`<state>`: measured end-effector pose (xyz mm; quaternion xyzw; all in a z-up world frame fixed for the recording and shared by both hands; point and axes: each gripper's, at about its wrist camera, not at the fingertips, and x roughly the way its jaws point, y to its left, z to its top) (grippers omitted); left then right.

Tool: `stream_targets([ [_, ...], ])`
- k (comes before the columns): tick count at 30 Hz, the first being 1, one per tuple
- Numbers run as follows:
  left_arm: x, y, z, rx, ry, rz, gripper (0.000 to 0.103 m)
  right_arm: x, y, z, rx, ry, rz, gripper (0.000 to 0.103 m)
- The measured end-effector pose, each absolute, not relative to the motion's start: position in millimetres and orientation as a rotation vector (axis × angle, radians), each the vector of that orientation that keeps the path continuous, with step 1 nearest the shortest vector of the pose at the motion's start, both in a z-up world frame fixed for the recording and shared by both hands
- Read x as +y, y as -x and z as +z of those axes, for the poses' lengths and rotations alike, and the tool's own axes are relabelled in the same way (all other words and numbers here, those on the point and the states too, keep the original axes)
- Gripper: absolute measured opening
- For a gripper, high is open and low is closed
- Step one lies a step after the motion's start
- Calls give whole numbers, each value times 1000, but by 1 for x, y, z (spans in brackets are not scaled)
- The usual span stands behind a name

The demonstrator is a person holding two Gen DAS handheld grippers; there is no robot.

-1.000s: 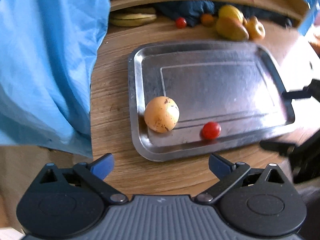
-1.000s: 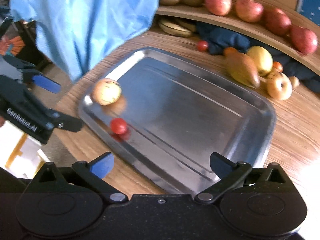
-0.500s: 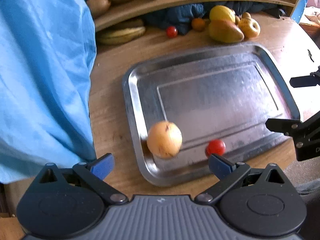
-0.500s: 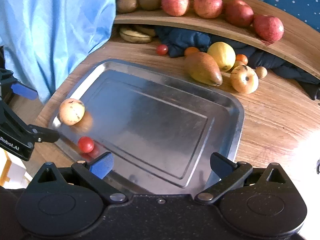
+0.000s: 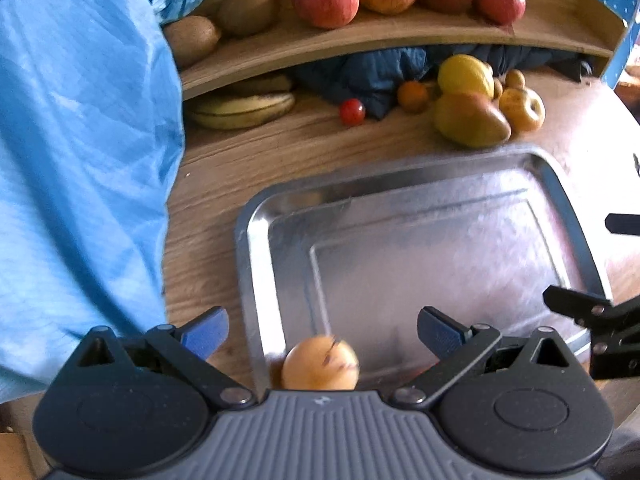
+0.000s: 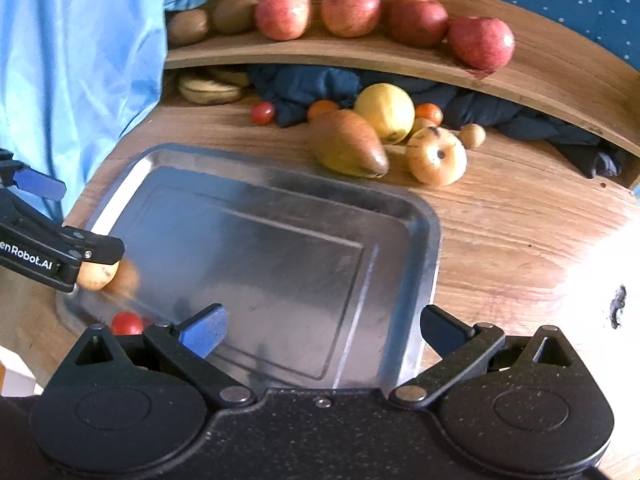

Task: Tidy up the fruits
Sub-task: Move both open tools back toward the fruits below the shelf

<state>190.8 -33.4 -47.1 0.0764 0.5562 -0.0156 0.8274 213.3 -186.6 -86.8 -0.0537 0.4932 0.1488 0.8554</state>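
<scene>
Hovering at the bottom of the left wrist view, the left gripper [image 5: 322, 330] has its jaws spread wide and empty, with a speckled yellow fruit [image 5: 320, 364] low between them, resting in the near left corner of the metal tray [image 5: 440, 184]. At the bottom of the right wrist view the right gripper [image 6: 322, 330] is likewise wide open and holds nothing; a cherry tomato [image 6: 127, 323] lies in the tray's near corner, just left of its blue-padded finger.

Beyond the tray's far rim, on the wooden counter [image 6: 500, 216], sit a brownish pear [image 6: 346, 144], a lemon [image 6: 385, 112], a blemished yellow apple [image 6: 437, 156], small orange fruits and a second cherry tomato [image 6: 263, 113], beside a dark blue cloth [image 6: 308, 88]. Bananas [image 5: 240, 110] lie further left, under the shelf [image 6: 540, 80]. On that curved shelf, at the top of the frame, stand four red apples [image 6: 352, 11] and two kiwis [image 5: 192, 38]. A light blue cloth [image 5: 80, 160] fills the left side.
</scene>
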Motion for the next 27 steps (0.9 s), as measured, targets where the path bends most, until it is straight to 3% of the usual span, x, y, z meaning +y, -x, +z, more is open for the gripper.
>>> stream_targets([
  [27,-23,-297,-57,1084,-153,7,102,-180,-276,-88,917,95,239,102],
])
